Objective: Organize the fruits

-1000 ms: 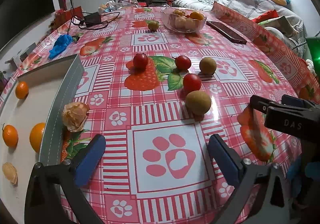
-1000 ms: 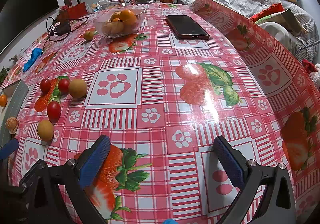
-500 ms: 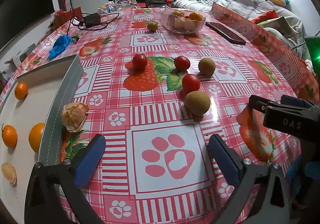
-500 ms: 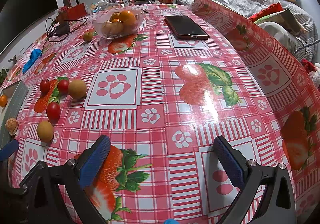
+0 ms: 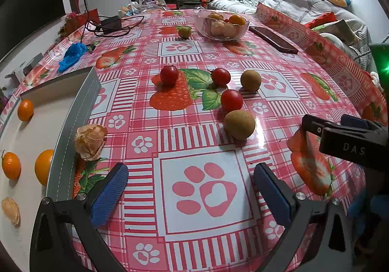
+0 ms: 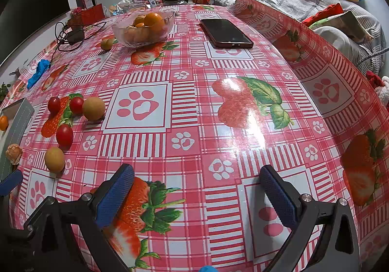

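Note:
In the left wrist view, three red cherry tomatoes (image 5: pixel 231 100) and two brown round fruits (image 5: pixel 239 124) lie on the checked tablecloth ahead. A husked fruit (image 5: pixel 90 141) rests against the grey-edged tray (image 5: pixel 70 121), which holds small oranges (image 5: pixel 11 165). My left gripper (image 5: pixel 189 189) is open and empty, low over the cloth short of the fruits. My right gripper (image 6: pixel 197 193) is open and empty; the same fruits (image 6: pixel 54 159) lie to its far left. A glass bowl (image 6: pixel 143 28) of oranges stands at the back.
A black phone (image 6: pixel 227 33) lies beyond the right gripper. A lone fruit (image 5: pixel 184 32) sits next to the bowl (image 5: pixel 222 26). A blue cloth (image 5: pixel 73 55) and a charger with cable (image 5: pixel 109 25) lie at the back left. The table edge drops off on the right.
Both grippers have crept slightly forward; the fruits sit a little nearer in view. Both stay open and empty.

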